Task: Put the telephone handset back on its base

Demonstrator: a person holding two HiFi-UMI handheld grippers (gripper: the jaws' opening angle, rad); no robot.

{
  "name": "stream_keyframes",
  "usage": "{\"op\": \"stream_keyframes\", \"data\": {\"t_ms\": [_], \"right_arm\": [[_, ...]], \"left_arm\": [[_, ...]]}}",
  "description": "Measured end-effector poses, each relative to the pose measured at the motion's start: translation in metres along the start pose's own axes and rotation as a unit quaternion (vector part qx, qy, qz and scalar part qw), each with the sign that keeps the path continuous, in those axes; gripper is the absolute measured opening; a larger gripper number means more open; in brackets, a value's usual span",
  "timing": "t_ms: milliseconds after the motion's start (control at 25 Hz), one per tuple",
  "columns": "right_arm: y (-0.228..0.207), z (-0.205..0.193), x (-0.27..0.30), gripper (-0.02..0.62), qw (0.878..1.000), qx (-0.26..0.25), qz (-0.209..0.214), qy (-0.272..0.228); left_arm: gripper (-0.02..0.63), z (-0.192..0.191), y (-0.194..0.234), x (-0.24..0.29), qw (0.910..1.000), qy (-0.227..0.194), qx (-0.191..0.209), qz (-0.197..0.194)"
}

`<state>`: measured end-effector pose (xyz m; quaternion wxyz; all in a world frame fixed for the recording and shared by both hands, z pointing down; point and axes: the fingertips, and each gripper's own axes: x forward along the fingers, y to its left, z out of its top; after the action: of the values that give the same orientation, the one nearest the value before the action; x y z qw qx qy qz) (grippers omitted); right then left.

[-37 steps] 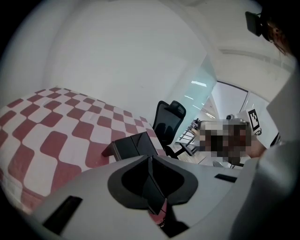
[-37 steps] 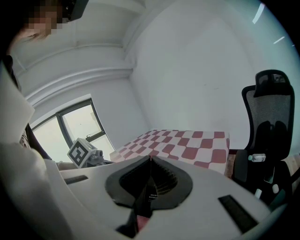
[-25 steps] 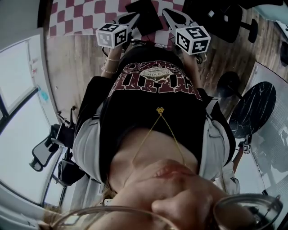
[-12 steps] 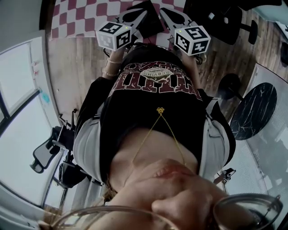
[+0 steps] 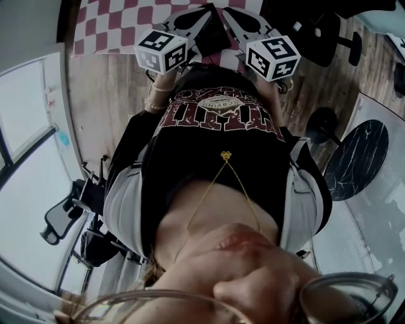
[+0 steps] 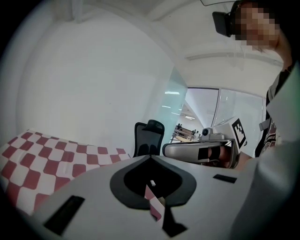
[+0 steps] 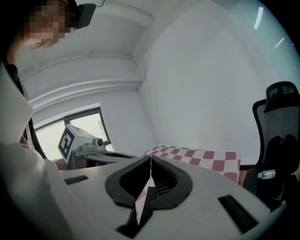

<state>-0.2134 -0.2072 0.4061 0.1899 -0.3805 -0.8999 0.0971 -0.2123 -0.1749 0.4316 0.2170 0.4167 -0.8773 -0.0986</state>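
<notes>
Left gripper [image 6: 150, 158], right gripper [image 7: 150, 157] — closed; head view perhaps crops their tips.

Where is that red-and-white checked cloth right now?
In the head view the checked cloth lies at the top left, just beyond the left claw and right claw.
</notes>
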Motion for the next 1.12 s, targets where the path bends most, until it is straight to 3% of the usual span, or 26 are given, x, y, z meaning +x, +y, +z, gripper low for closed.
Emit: {"op": "stream_keyframes", "data": {"t_ms": [560, 1120], "right_arm": [[0.015, 0.036, 0.004, 0.021, 0.999, -0.028, 0.023, -0.036], [0.017, 0.039, 0.008, 0.021, 0.998, -0.035, 0.031, -0.030]], "left_arm": [[0.011, 0.043, 0.000, -0.011, 0.9987, -0.049, 0.010, 0.007], [0.011, 0.047, 0.005, -0.011, 0.9984, -0.054, 0.007, 0.010]]}}
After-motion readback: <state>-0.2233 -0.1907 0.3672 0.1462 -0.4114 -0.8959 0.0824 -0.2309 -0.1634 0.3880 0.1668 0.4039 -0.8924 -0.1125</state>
